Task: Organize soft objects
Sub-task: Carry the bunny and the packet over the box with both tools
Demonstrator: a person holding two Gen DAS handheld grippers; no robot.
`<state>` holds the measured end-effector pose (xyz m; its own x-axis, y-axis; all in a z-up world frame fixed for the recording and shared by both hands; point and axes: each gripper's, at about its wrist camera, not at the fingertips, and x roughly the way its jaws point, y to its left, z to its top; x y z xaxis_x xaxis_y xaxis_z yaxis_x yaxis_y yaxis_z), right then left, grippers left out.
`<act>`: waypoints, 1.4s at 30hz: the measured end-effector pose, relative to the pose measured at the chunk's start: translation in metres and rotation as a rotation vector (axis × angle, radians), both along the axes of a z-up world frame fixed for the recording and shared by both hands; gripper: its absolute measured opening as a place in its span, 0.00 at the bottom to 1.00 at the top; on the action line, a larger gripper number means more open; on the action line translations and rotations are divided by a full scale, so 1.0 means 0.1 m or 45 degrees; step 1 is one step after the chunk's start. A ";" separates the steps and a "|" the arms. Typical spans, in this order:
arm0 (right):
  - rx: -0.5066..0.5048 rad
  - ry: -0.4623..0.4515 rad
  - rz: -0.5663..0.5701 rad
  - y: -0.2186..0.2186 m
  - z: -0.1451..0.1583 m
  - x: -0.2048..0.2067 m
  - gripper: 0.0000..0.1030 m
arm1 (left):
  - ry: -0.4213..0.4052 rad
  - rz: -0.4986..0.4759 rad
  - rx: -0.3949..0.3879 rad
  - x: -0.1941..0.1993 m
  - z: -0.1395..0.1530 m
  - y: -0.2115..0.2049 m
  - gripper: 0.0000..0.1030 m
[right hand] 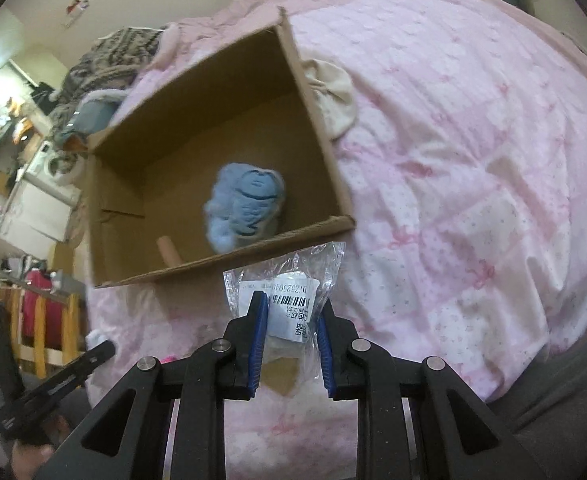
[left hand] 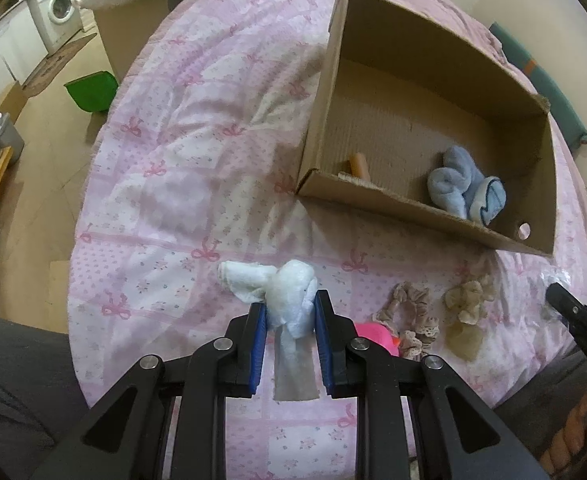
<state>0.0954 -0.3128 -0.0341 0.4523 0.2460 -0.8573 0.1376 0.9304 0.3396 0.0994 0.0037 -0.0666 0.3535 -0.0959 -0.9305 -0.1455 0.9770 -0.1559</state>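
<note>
Soft, even indoor light is covering the pink quilt (left hand: 197,152) in both views, casting only faint shadows. The cardboard box (left hand: 425,128) interior is sitting in darker shade. Fisheye distortion is bending the edges, and black vignetting is filling the corners. In the right wrist view, motion blur is smearing the blue towel (right hand: 245,212) and background.
</note>
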 end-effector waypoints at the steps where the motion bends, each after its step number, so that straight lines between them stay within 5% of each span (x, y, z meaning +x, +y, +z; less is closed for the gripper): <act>1: 0.000 -0.016 0.015 0.01 0.07 -0.03 0.25 | -0.020 -0.002 0.003 -0.01 0.05 -0.01 0.20; 8: -0.015 -0.230 0.180 0.19 0.53 -0.07 0.25 | -0.194 -0.144 0.087 0.08 0.49 -0.22 0.20; 14: 0.016 -0.343 0.236 0.30 0.79 0.17 0.25 | -0.283 -0.157 0.040 0.39 0.86 -0.21 0.20; 21: 0.002 -0.363 0.277 0.48 0.81 0.62 0.25 | -0.333 -0.177 0.052 0.82 1.07 -0.26 0.20; 31: 0.045 -0.273 0.317 0.58 0.31 1.04 0.25 | -0.318 -0.277 0.038 1.19 0.76 -0.48 0.20; 42: -0.007 -0.186 0.394 0.74 -0.04 1.05 0.25 | -0.320 -0.324 0.051 1.26 0.42 -0.58 0.20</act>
